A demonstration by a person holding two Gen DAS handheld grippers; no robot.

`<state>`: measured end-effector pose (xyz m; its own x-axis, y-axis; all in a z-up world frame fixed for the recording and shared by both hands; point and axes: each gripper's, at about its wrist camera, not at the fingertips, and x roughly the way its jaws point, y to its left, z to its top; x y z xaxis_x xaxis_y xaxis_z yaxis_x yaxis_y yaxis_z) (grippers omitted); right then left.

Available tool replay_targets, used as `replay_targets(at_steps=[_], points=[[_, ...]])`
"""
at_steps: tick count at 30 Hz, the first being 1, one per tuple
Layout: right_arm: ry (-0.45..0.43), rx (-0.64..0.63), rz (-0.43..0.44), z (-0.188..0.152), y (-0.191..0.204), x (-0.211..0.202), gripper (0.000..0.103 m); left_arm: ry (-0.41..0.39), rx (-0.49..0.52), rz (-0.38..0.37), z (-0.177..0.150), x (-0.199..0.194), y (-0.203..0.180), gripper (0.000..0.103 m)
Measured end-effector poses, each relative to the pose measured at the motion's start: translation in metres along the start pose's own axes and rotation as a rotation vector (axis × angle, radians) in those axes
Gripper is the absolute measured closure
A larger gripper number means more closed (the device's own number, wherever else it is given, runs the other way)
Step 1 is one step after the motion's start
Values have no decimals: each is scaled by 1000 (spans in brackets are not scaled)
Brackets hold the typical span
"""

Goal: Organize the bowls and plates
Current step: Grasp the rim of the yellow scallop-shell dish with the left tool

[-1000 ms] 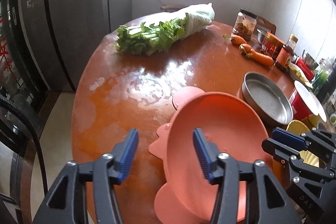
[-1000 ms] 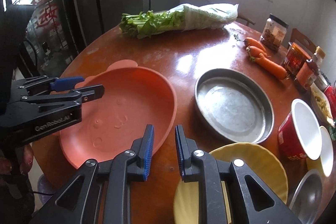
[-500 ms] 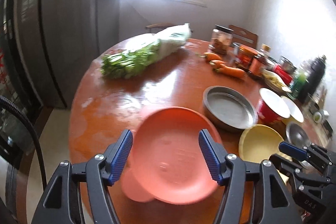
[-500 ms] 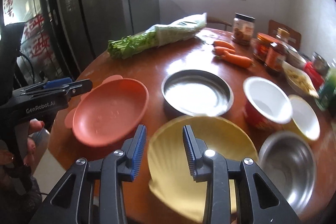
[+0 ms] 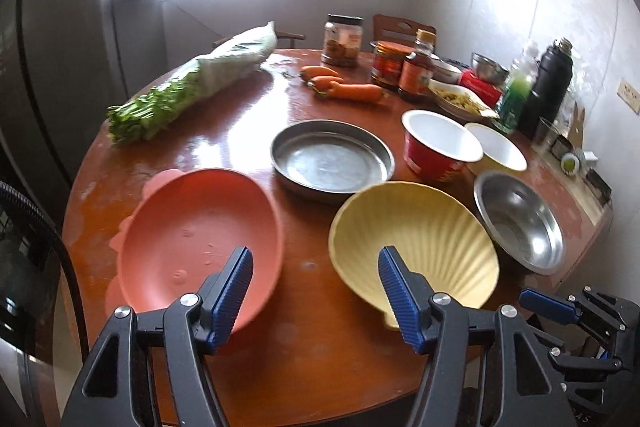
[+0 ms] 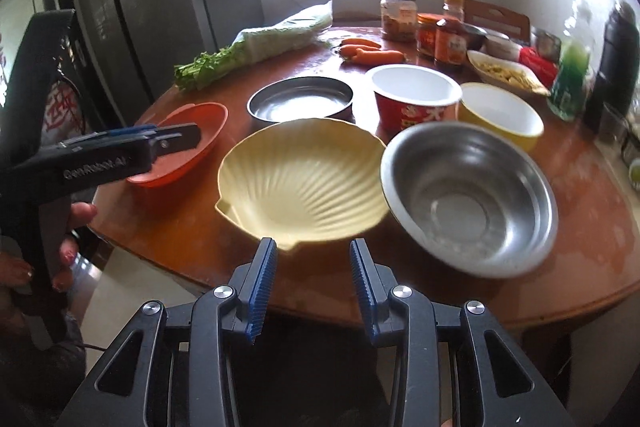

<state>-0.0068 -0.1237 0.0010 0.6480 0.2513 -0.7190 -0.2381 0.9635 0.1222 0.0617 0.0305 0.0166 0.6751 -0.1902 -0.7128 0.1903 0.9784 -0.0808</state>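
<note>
Both grippers hang with jaws apart and nothing held, the left gripper (image 5: 316,291) between the pink dish (image 5: 200,239) and shell plate (image 5: 416,243), the right gripper (image 6: 314,281) at that plate's near rim on the table (image 5: 308,343).

On the round table (image 5: 304,355): 1 pink plate (image 5: 192,239), 1 yellow shell plate (image 5: 424,243), 1 steel pan (image 5: 332,159), 1 steel bowl (image 5: 520,219), 1 red cup bowl (image 5: 436,143), 1 yellow bowl (image 5: 496,151). Toward the upper middle of the frame: 3 carrots (image 5: 352,91), 1 bagged bunch of greens (image 5: 192,87), 3 jars (image 5: 388,63).

The left gripper (image 6: 176,141) body reads "GenRobot.AI" in white; the jar labels are too blurred to read.
</note>
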Motion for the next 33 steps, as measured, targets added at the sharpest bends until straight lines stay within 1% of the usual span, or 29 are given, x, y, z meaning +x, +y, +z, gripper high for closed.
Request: replay_targets(at_steps=[3,6,10,12,17,20,27,30,31,33], points=[[-8,51,12,-2,-5,-2,64,5,16,-6,-1,3,-8,38],[1,111,31,-3,-11,4,64,23,36,-5,0,12,-12,38],[1,158,55,-1,-14,11,64,49,63,0,7,28,-17,38],[3,168,44,1,-14,15,64,59,75,-10,11,35,-21,38],[13,200,40,5,-17,26,64,81,111,7,20,55,-27,38],[10,228,39,6,-22,29,63,76,131,4,23,59,-29,38],[14,260,5,11,-29,39,63,88,135,-34,26,69,-30,39],[-1,253,-10,12,-29,41,64,96,141,-47,25,73,-31,43],[-11,245,-26,12,-28,42,66,106,137,-55,24,75,-31,46],[-11,238,-31,11,-28,45,69,121,122,-80,23,77,-30,52]])
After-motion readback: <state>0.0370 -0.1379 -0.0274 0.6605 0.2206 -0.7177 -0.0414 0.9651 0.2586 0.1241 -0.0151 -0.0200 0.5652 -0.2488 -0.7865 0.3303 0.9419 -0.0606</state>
